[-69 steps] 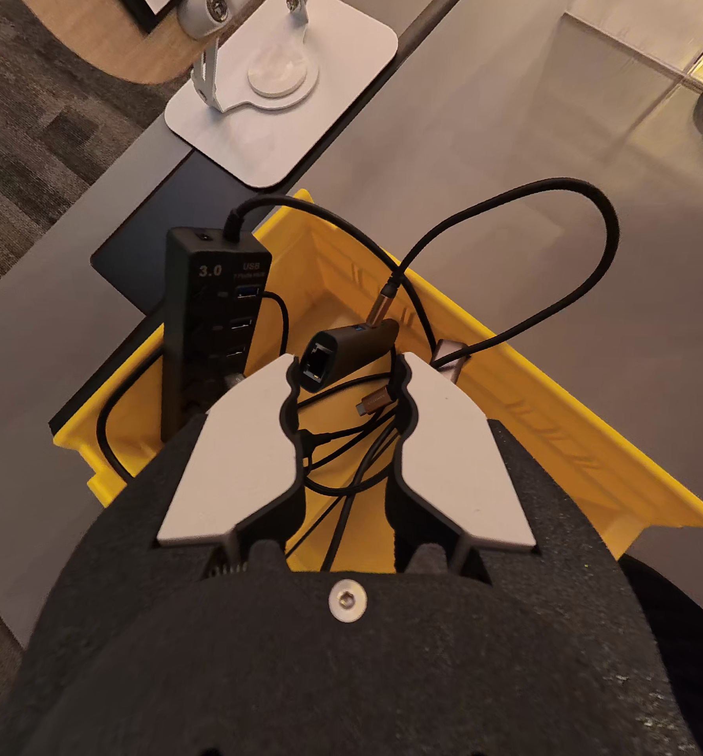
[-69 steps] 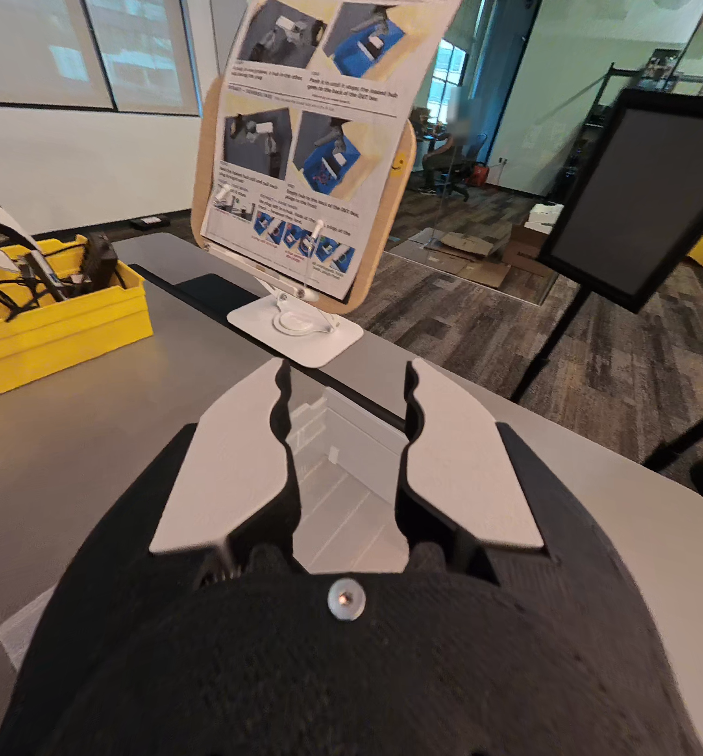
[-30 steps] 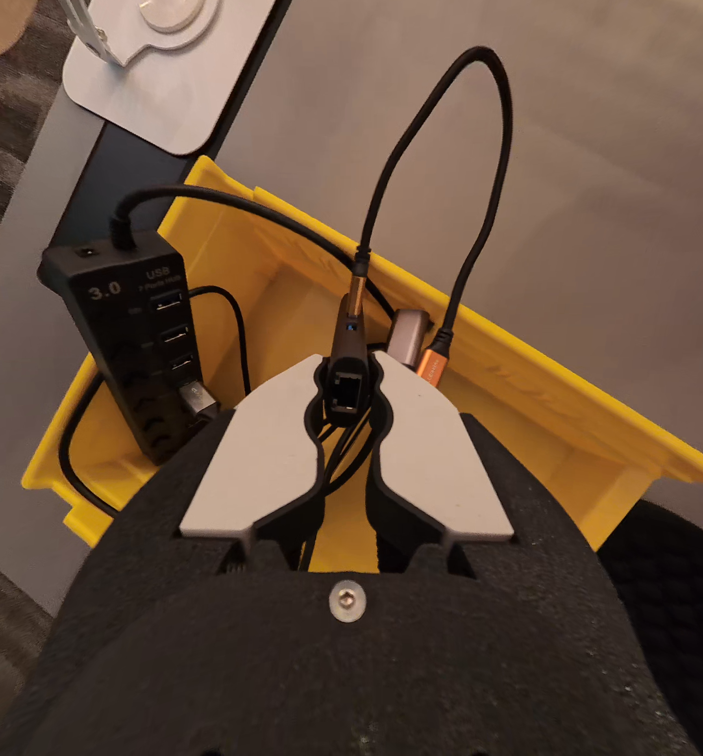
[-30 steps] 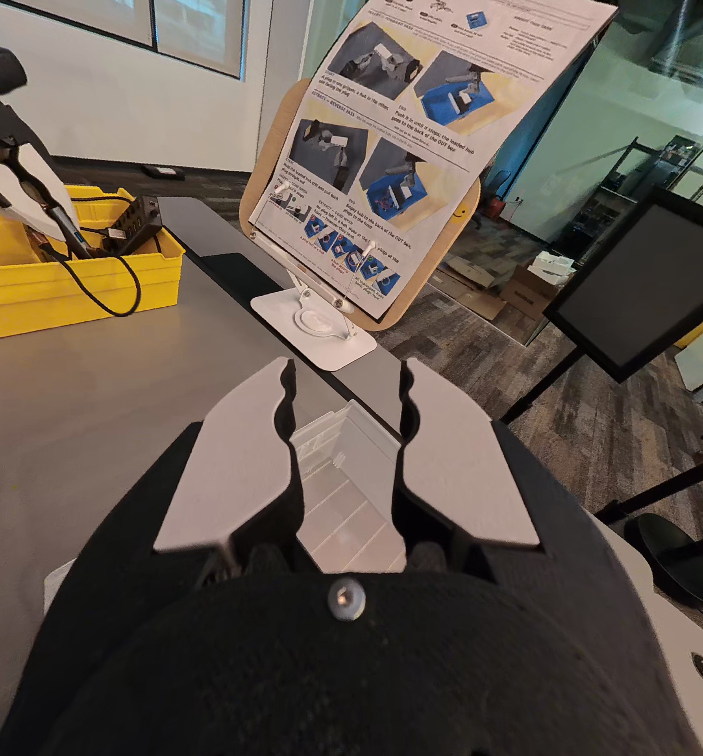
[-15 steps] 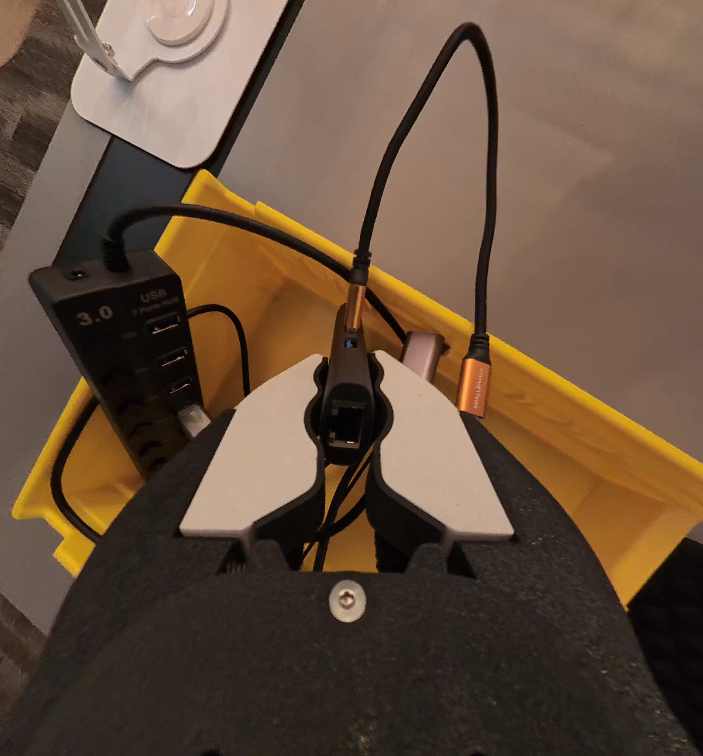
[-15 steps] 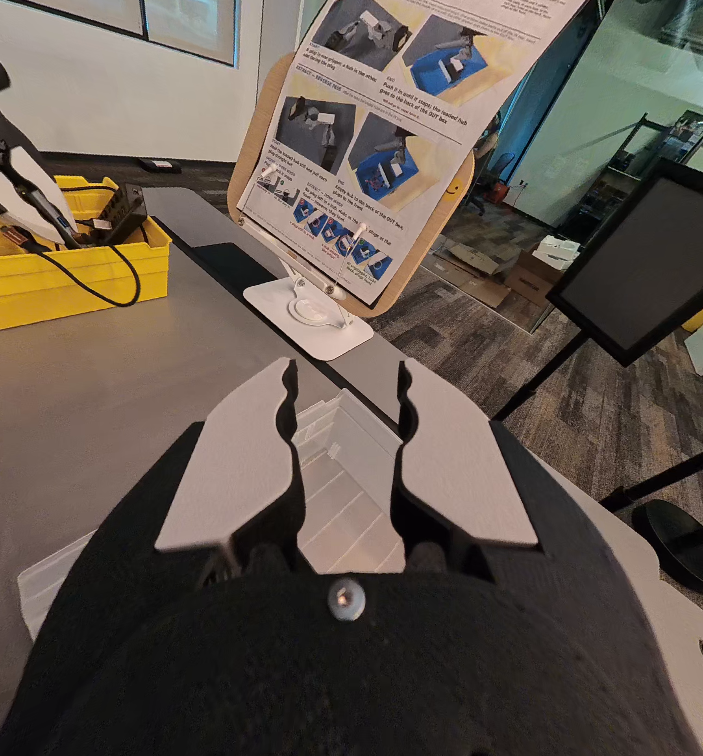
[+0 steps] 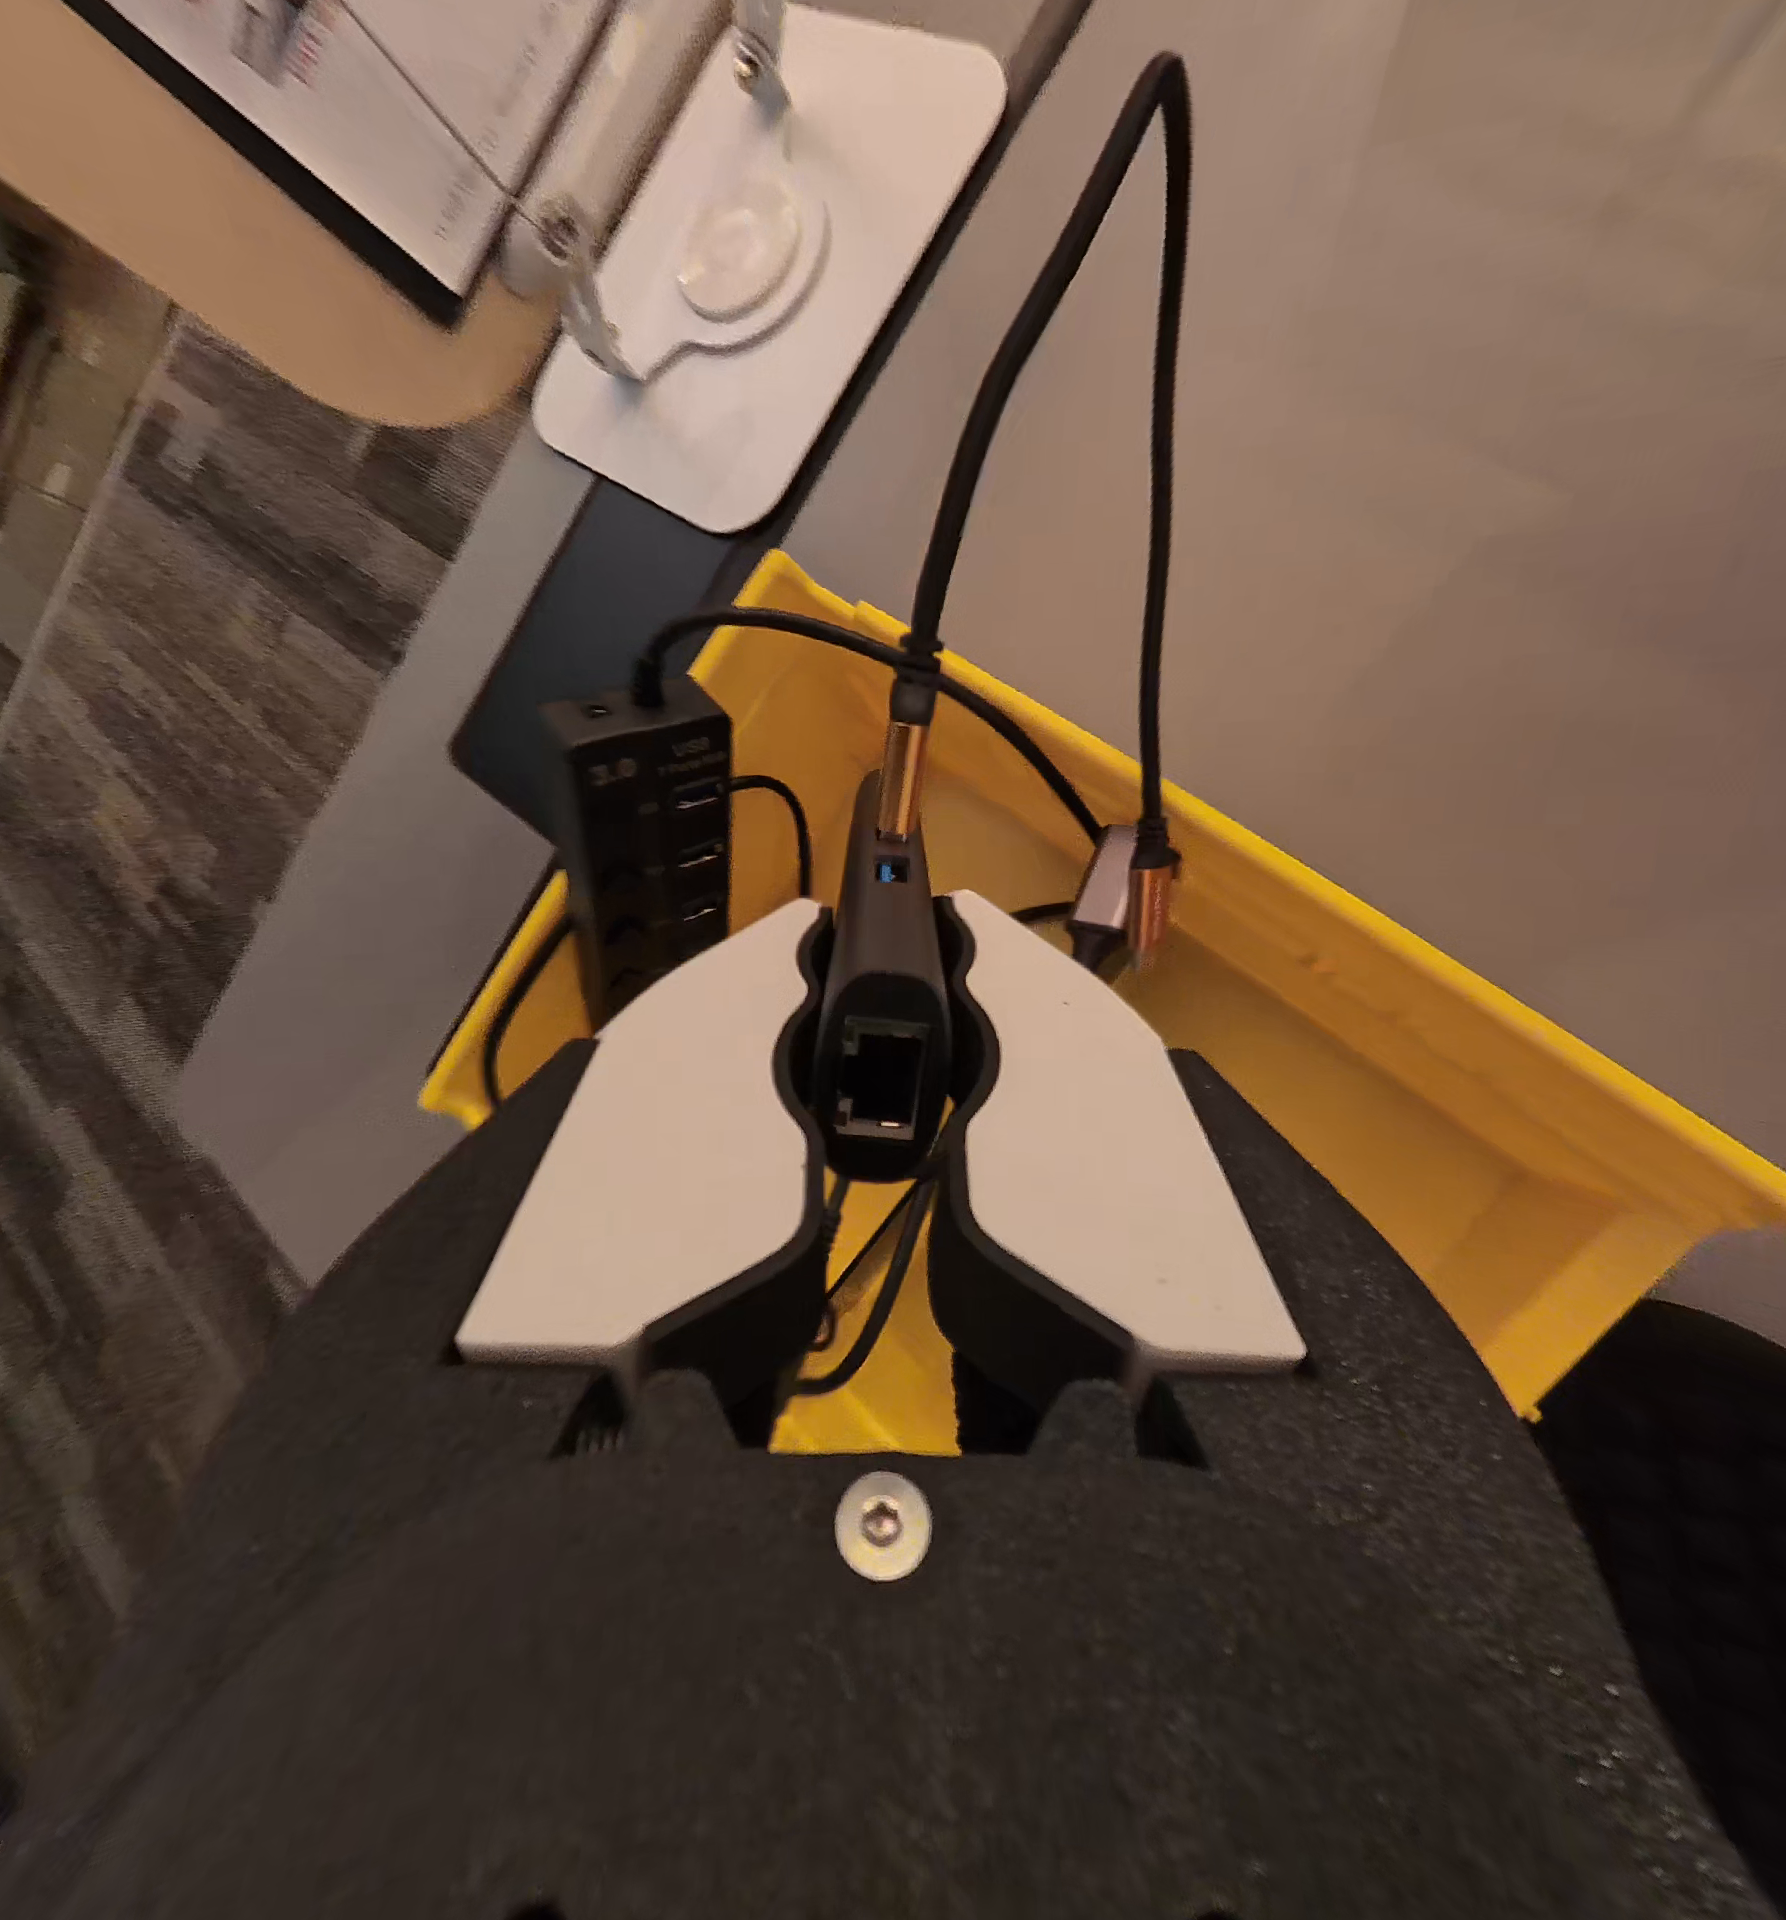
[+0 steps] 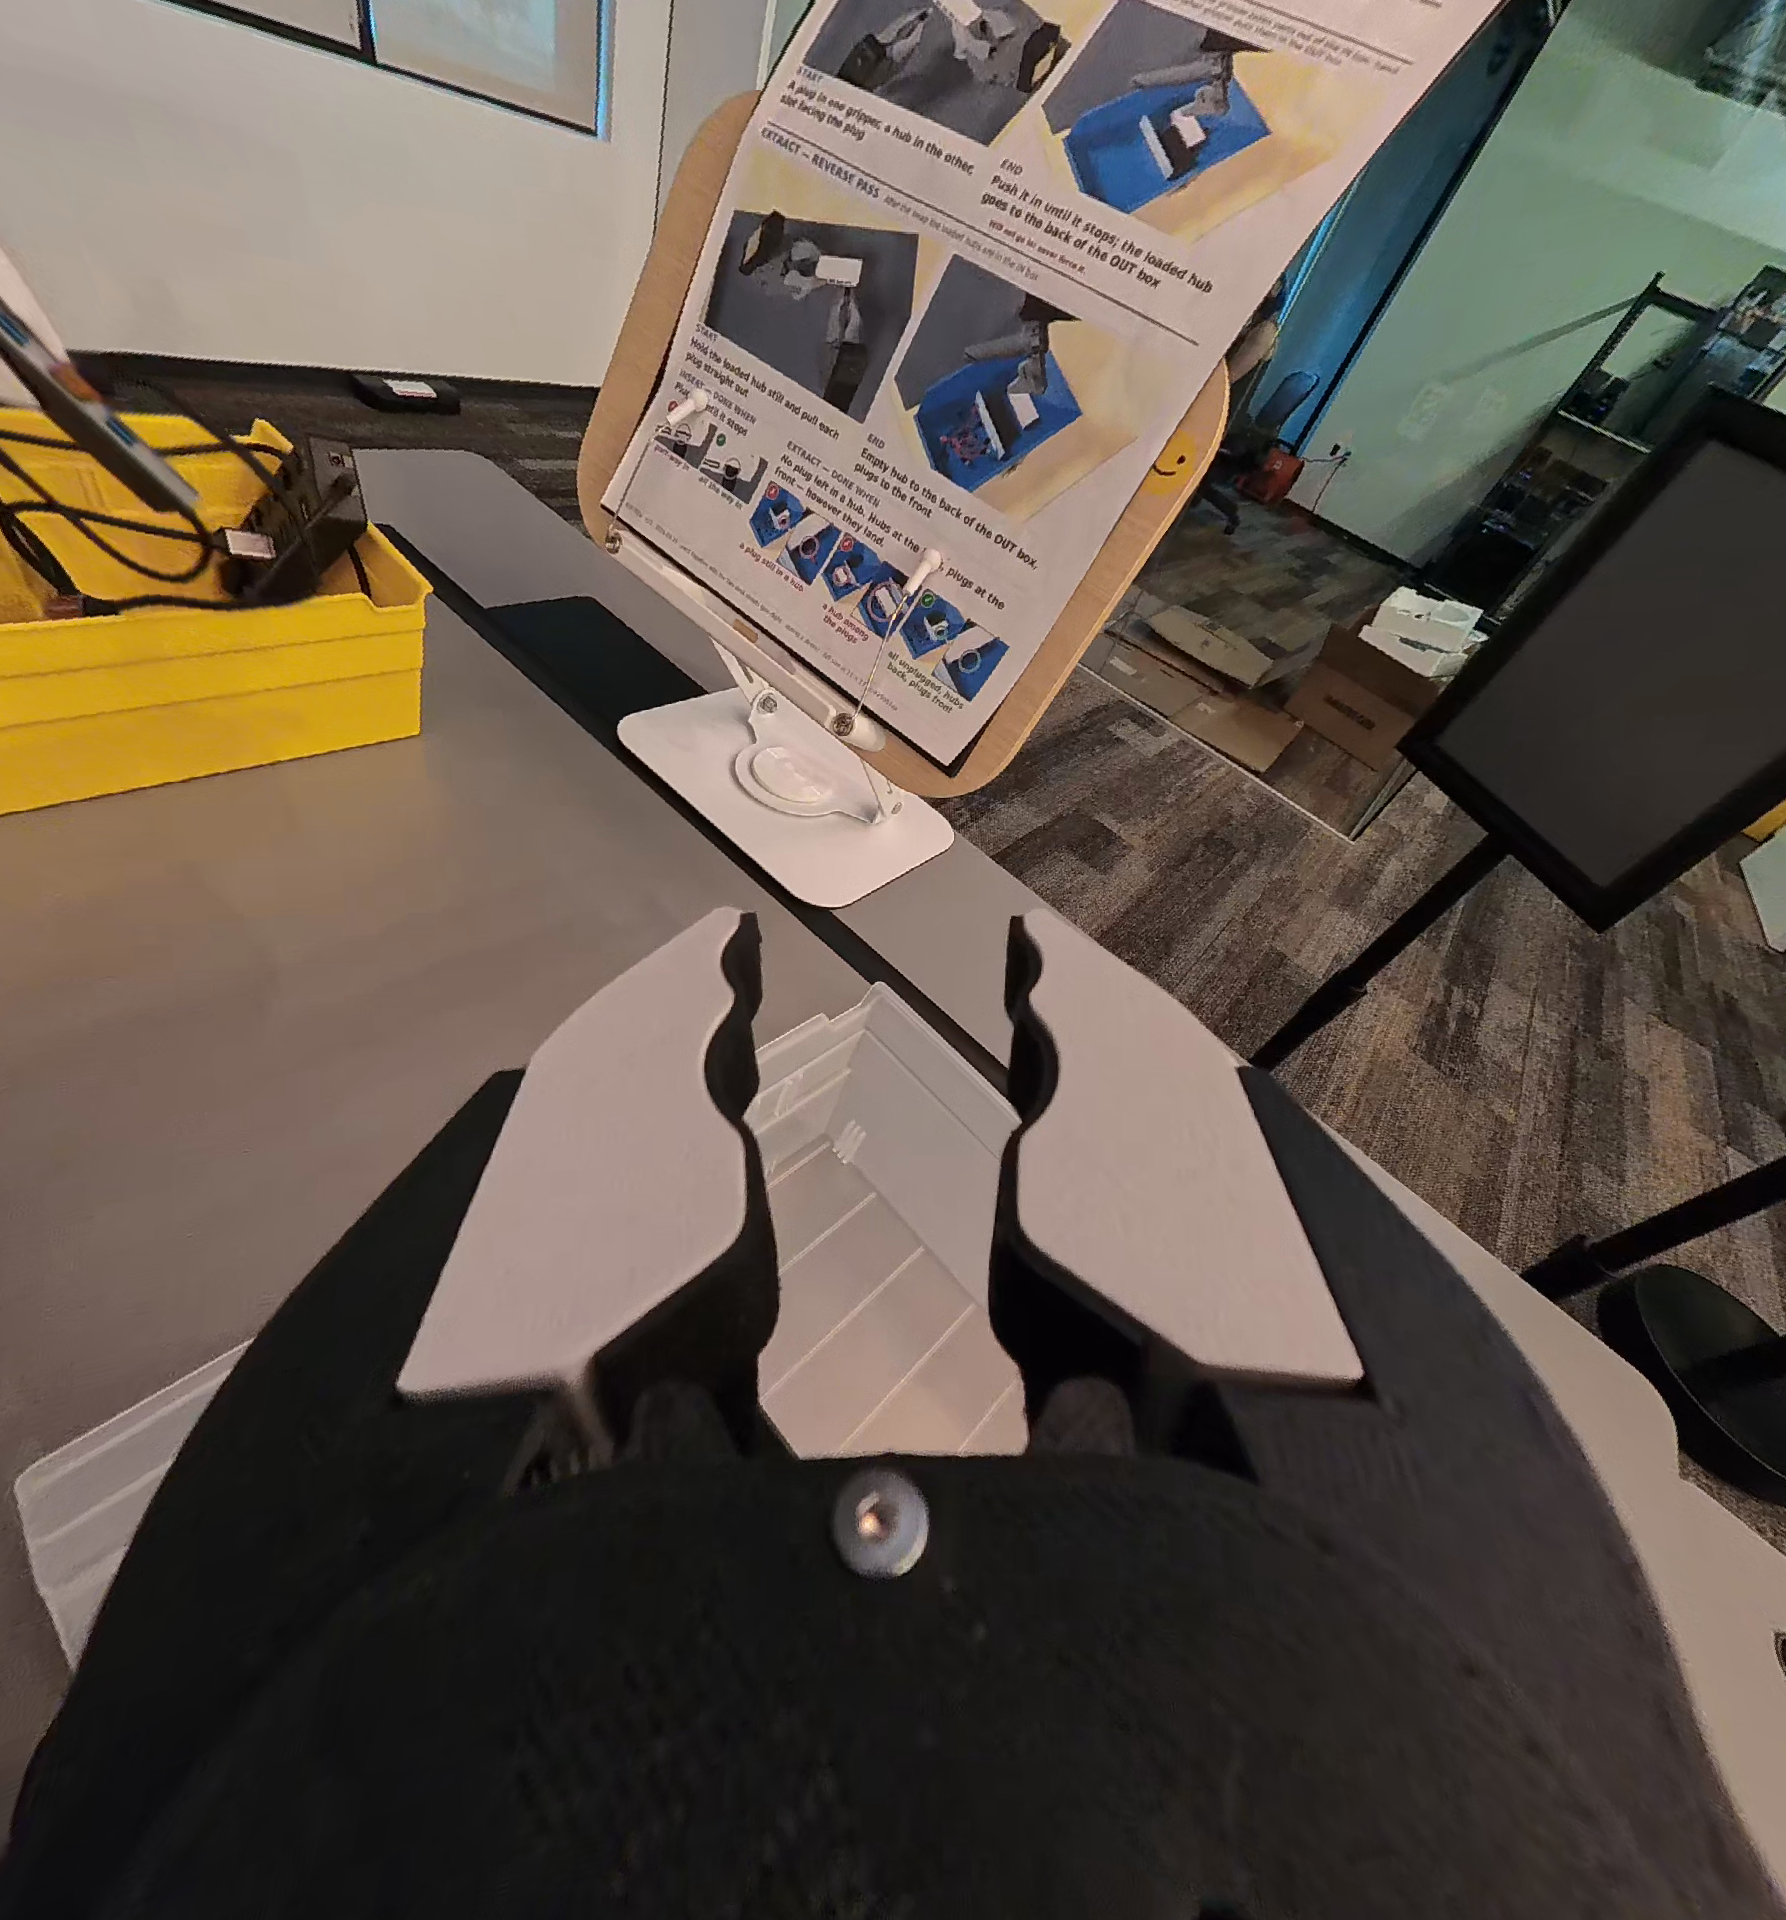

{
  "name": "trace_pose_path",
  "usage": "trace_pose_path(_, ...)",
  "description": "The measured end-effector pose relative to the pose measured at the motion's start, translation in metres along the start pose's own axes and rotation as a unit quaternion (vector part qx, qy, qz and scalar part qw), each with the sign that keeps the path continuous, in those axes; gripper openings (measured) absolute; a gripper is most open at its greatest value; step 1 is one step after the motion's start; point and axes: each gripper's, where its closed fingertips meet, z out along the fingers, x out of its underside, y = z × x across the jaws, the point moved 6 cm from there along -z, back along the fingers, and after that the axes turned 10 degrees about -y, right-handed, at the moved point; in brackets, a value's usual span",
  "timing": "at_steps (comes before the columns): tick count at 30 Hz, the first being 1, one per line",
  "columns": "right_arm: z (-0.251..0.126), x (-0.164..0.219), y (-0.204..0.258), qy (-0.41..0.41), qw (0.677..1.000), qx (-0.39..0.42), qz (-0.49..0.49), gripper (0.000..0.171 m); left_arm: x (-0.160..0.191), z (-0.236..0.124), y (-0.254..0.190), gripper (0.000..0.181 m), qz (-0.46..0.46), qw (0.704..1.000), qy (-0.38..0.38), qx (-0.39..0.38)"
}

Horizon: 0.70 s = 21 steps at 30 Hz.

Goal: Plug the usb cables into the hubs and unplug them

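My left gripper (image 7: 881, 920) is shut on a slim dark grey hub (image 7: 876, 1049) and holds it above the yellow bin (image 7: 1388, 1049). A black cable (image 7: 982, 416) with a gold plug (image 7: 901, 784) sits in the hub's far end. The cable loops up and back down to an orange plug (image 7: 1151, 909) beside a grey connector (image 7: 1099, 883). A black multi-port hub (image 7: 655, 831) leans in the bin's far left corner. My right gripper (image 8: 878, 940) is open and empty over a white bin (image 8: 873, 1174). The yellow bin (image 8: 172, 665) shows far left there.
An instruction board (image 8: 930, 343) on a white stand (image 8: 795, 800) is at the grey table's (image 8: 245, 987) far edge, between the two bins. A dark screen on a pole (image 8: 1637, 665) stands on the floor to the right. Loose black cables lie in the yellow bin. Left tips to right tips: about 45 cm.
My left gripper has shut on the slim hub and lifted it out of the yellow bin, with the looped cable rising along. My right gripper has stayed open over the white bin.
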Motion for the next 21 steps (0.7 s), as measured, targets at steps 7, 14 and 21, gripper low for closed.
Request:
trace_pose_path(7, 0.005, -0.003, 0.006, 0.001, 1.0, -0.004, -0.011, 0.046, -0.04, -0.055, 0.003, 0.017, 0.037, 0.994, -0.054, -0.084)
trace_pose_path(14, 0.008, -0.006, 0.011, 0.008, 1.0, -0.002, -0.028, 0.046, -0.099, -0.089, -0.009, 0.017, 0.092, 0.98, -0.115, -0.136)
trace_pose_path(21, 0.002, -0.013, 0.007, -0.018, 1.0, 0.009, -0.014, 0.045, -0.183, -0.101, -0.053, 0.017, 0.15, 0.948, -0.249, -0.129)
